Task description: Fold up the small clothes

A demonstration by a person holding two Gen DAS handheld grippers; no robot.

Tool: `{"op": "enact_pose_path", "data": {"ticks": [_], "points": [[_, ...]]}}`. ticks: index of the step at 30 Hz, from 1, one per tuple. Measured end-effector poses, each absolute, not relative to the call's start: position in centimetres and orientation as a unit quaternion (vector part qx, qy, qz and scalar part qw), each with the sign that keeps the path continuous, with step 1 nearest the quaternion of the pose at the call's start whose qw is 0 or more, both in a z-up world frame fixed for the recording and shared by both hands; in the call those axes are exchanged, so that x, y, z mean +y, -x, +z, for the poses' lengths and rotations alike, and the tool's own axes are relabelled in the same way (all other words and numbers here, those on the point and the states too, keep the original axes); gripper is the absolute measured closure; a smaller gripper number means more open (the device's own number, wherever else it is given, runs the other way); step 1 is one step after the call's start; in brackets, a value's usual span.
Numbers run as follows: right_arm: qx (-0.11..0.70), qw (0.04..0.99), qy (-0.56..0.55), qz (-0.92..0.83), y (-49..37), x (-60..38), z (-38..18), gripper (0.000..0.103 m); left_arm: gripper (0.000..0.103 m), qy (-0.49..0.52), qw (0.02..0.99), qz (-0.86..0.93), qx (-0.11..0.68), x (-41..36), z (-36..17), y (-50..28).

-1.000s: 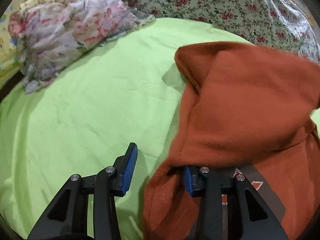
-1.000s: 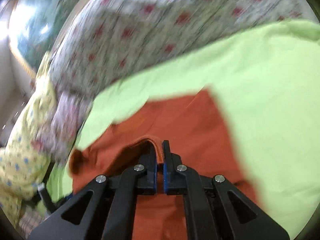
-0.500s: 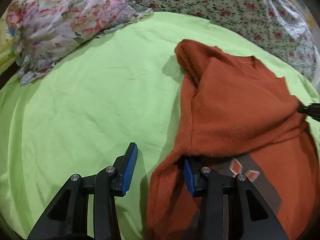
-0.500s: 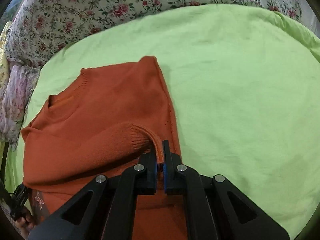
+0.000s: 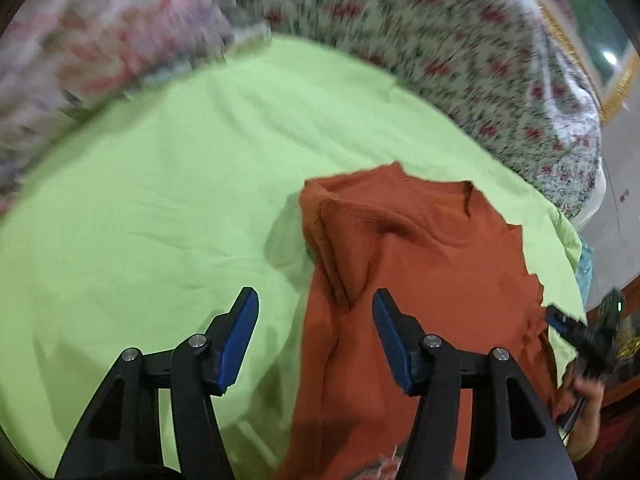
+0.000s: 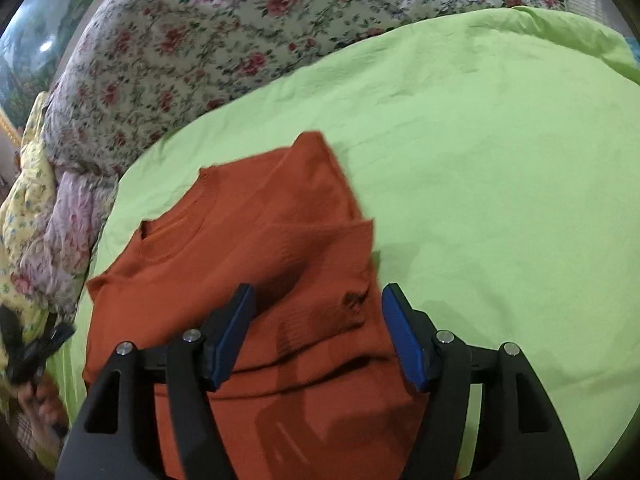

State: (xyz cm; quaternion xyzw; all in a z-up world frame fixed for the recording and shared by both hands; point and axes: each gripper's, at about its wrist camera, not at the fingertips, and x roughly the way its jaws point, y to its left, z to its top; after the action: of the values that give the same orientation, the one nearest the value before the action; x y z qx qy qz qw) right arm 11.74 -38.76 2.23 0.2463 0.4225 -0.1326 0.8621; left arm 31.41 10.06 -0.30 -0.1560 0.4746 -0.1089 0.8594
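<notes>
A small rust-orange knit sweater (image 5: 420, 272) lies on the lime-green sheet (image 5: 140, 208), both sleeves folded in across its body, neck away from me. In the right wrist view the sweater (image 6: 248, 264) shows a sleeve laid across it. My left gripper (image 5: 314, 316) is open and empty above the sweater's left edge. My right gripper (image 6: 316, 312) is open and empty above the folded sleeve near the sweater's right edge. The right gripper also shows in the left wrist view (image 5: 576, 328) at the far right.
A floral quilt (image 6: 224, 40) lies beyond the green sheet. A heap of pale floral clothes (image 6: 60, 224) and a yellow printed cloth (image 6: 24, 184) sit at the left. The left wrist view is motion-blurred at the top.
The right gripper laid the sleeve down and opened, letting it go. The left gripper pulled back from under the sweater's left fold and now hangs above its edge.
</notes>
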Motion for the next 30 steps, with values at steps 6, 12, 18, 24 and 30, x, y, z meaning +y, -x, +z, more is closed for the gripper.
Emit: {"op": "enact_pose_path", "data": {"ticks": [6,12,18,24,30], "points": [[0.427,0.861,-0.24,-0.137,-12.0,-38.2,1.2,0.036,0.066,0.18,0.843,-0.121,0.493,9.0,-2.8,-35.5],[0.422,0.866,-0.237,-0.129,-12.3,-37.9,1.5,0.036,0.096,0.156,0.874,-0.09,0.452,11.0,-1.1,-37.6],[0.428,0.867,-0.218,-0.134,-12.8,-37.4,0.8,0.036,0.095,0.133,0.87,-0.095,0.465,12.2,-3.1,-38.5],[0.424,0.869,-0.217,-0.136,-12.7,-37.4,1.5,0.036,0.088,0.133,0.875,-0.057,0.462,13.2,-2.1,-37.1],[0.4,0.882,-0.217,-0.121,-12.8,-36.4,3.0,0.036,0.089,0.149,0.895,-0.069,0.416,13.3,2.1,-30.3]]}}
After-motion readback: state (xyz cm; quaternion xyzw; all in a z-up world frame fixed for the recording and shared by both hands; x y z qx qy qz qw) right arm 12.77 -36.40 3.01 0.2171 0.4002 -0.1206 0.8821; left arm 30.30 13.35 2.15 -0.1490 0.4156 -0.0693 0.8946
